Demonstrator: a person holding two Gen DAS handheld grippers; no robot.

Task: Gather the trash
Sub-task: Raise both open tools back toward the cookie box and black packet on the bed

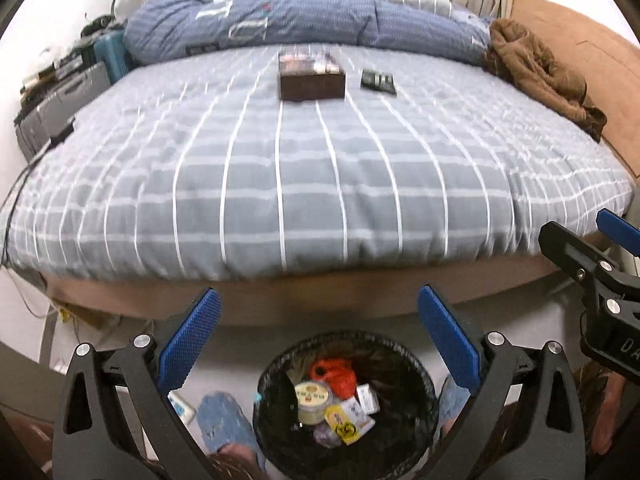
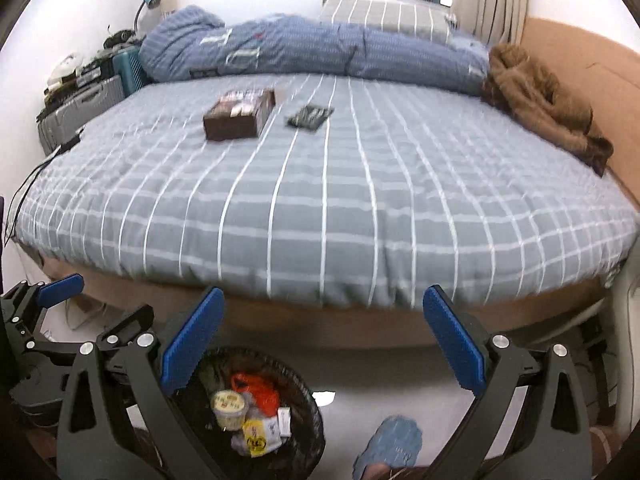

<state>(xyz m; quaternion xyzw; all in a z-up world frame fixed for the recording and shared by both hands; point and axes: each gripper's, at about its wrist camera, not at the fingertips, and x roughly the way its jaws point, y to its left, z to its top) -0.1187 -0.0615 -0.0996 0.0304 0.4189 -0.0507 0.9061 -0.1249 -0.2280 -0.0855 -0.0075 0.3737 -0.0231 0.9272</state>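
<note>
A black-lined trash bin [image 1: 420, 396] [image 2: 310, 412] stands on the floor at the foot of the bed, holding a round tub, a red bag and small cartons. My left gripper [image 1: 318, 320] hangs above it, open, nothing between its blue pads. My right gripper [image 2: 324, 324] is open too and empty, to the right of the bin. On the bed [image 1: 320, 168] [image 2: 340, 200] lie a dark brown box [image 1: 312, 76] [image 2: 240, 116] and a flat dark packet [image 1: 378, 80] [image 2: 310, 117].
A folded blue duvet [image 1: 300, 24] and a brown garment [image 1: 540, 76] lie at the bed's far side. Grey cases [image 1: 60, 104] stand left of the bed. A person's feet in blue slippers [image 1: 224, 428] [image 2: 392, 448] flank the bin.
</note>
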